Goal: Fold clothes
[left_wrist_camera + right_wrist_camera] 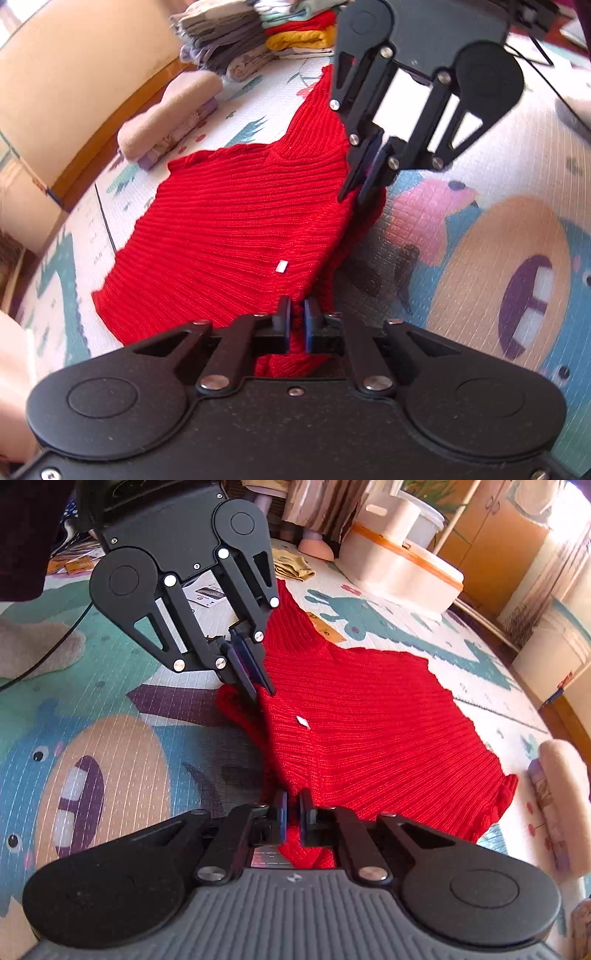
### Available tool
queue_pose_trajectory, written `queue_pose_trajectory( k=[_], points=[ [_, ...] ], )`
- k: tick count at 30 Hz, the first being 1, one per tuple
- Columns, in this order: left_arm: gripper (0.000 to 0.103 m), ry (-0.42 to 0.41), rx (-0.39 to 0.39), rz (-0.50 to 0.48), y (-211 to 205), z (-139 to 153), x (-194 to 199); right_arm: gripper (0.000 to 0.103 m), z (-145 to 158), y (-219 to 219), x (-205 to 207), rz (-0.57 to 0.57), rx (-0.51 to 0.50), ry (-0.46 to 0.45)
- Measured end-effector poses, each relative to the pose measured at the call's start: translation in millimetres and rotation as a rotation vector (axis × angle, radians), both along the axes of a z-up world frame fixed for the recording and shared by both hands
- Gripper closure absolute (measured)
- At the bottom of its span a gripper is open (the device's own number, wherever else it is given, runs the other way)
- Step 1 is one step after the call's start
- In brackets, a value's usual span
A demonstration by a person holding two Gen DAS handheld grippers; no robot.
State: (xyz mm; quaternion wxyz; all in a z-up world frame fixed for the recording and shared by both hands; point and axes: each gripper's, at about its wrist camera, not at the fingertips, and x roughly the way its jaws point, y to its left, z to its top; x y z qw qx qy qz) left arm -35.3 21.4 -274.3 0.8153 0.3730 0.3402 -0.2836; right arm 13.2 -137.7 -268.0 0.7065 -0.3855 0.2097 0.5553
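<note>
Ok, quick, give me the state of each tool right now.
Left tool: closed on the edge of the red ribbed knitted sweater.
Right tool: closed on the same sweater edge.

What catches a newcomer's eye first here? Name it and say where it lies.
The bright red ribbed sweater comes first, spread across the cartoon-printed play mat. Next, the two black grippers: the left gripper and the right gripper each pinch one edge of it. A stack of folded clothes sits beyond.

A cartoon-printed play mat (498, 229) carries the red knit sweater (236, 229) and stacked folded clothes (258, 40).
</note>
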Motion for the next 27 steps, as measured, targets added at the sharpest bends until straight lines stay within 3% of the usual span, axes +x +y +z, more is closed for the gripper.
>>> queue_pose_trajectory(
  k=[3, 6, 7, 8, 10, 11, 13, 16, 18, 20, 22, 27],
  points=[
    [0.1, -0.078, 0.082, -0.107, -6, -17, -25, 0.094, -12, -3, -15, 0.043, -0.047, -0.034],
    [0.094, -0.043, 0.09, -0.124, -11, -13, -24, 0.091, -12, -4, -19, 0.054, -0.067, -0.009],
    [0.089, 0.026, 0.036, -0.109, -6, -5, -18, 0.091, -7, -5, -15, 0.049, -0.058, 0.026],
    [0.076, 0.094, -0.018, -0.094, 0, 3, -11, 0.09, -2, -8, -14, 0.062, -0.046, 0.055],
    [0.072, 0.21, -0.13, -0.045, 12, 20, 4, 0.091, 5, -17, -13, 0.082, -0.032, 0.089],
    [0.072, 0.233, -0.185, 0.004, 18, 28, 13, 0.091, 11, -20, -8, 0.053, -0.004, 0.129],
    [0.074, 0.253, -0.324, 0.198, 35, 41, 41, 0.09, 19, -17, 9, -0.069, 0.058, 0.186],
    [0.074, 0.26, -0.414, 0.355, 45, 38, 66, 0.089, 19, -9, 28, -0.203, 0.102, 0.213],
    [0.074, 0.259, -0.339, 0.31, 33, 18, 60, 0.084, 2, -4, 28, -0.216, 0.059, 0.218],
    [0.074, 0.178, -0.307, 0.258, 29, 0, 37, 0.084, -11, -11, 6, -0.161, 0.051, 0.114],
    [0.073, 0.212, -0.325, 0.276, 33, 6, 43, 0.084, -12, -15, -8, -0.126, 0.03, 0.062],
    [0.073, 0.296, -0.371, 0.322, 44, 22, 60, 0.087, 2, -14, 1, -0.138, 0.043, 0.111]
  ],
)
